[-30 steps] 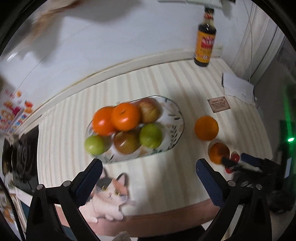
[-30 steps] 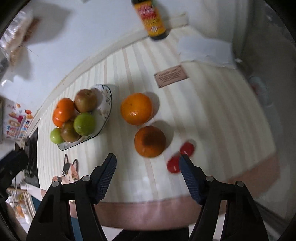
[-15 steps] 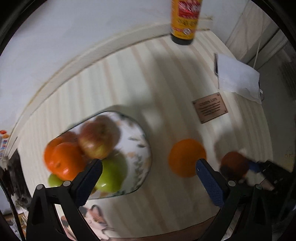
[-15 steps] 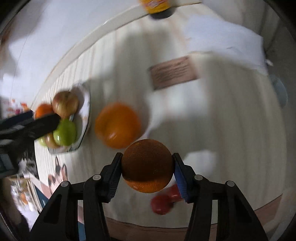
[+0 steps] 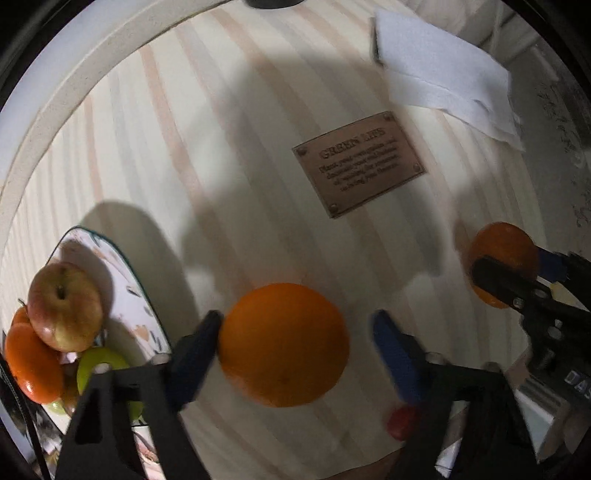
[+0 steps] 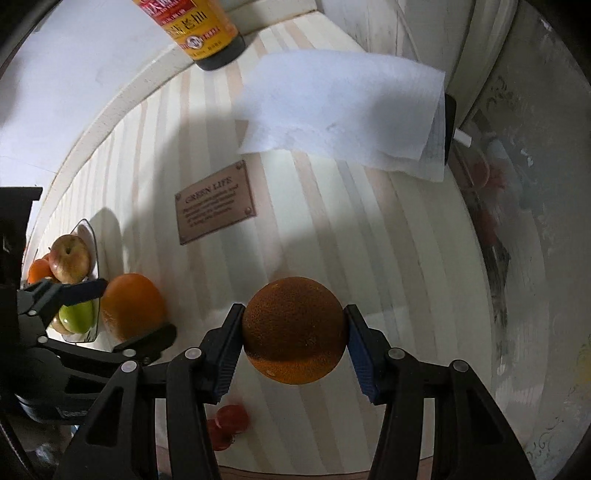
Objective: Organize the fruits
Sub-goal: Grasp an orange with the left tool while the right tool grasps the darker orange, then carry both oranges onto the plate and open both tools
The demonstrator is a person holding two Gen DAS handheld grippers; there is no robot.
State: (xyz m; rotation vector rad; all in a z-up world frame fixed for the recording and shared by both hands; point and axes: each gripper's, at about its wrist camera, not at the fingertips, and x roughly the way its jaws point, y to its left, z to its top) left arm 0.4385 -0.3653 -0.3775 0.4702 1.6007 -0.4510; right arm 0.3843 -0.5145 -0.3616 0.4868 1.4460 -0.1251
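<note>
A bright orange (image 5: pixel 282 343) lies on the striped table between the fingers of my left gripper (image 5: pixel 295 321), whose jaws are closing. The left pad touches the fruit and the right pad stands a little off it. My right gripper (image 6: pixel 293 314) is shut on a darker, rough-skinned orange (image 6: pixel 294 330), which also shows at the right of the left wrist view (image 5: pixel 502 258). To the left stands a patterned fruit plate (image 5: pixel 147 306) holding a red-yellow apple (image 5: pixel 64 306), an orange (image 5: pixel 31 362) and a green apple (image 5: pixel 99 369).
A brown plaque (image 6: pixel 216 206) lies flat mid-table. A white paper towel (image 6: pixel 343 107) lies at the far right and a dark sauce bottle (image 6: pixel 199 33) stands by the back wall. Small red round things (image 6: pixel 225 421) lie near the front edge. A pale wall rises on the right.
My left gripper came down from over the plate to straddle the bright orange, and its jaws narrowed. My right gripper dropped onto the darker orange and shut on it.
</note>
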